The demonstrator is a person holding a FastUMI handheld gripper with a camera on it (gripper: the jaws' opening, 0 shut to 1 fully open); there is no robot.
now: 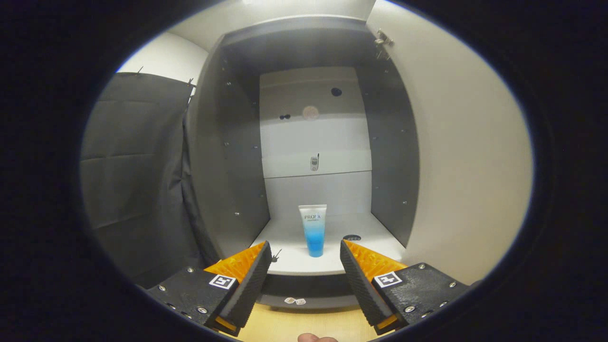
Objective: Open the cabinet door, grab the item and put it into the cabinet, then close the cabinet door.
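One tube (313, 230) inside cabinet (228, 156); gripper (306, 256) seemingly empty.

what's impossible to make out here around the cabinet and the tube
- Gripper view: the fine print on the tube, standing on the cabinet shelf just beyond the open gripper, is too small to read.
- The small object on the back panel is too small to identify.
- The open door has its outer face and handle turned away.
- The two small tags below the shelf are too small to identify.

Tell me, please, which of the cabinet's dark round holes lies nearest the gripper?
The dark round hole in the white cabinet shelf, right of the upright blue-and-white tube, just ahead of the open gripper; the others sit high on the back panel.
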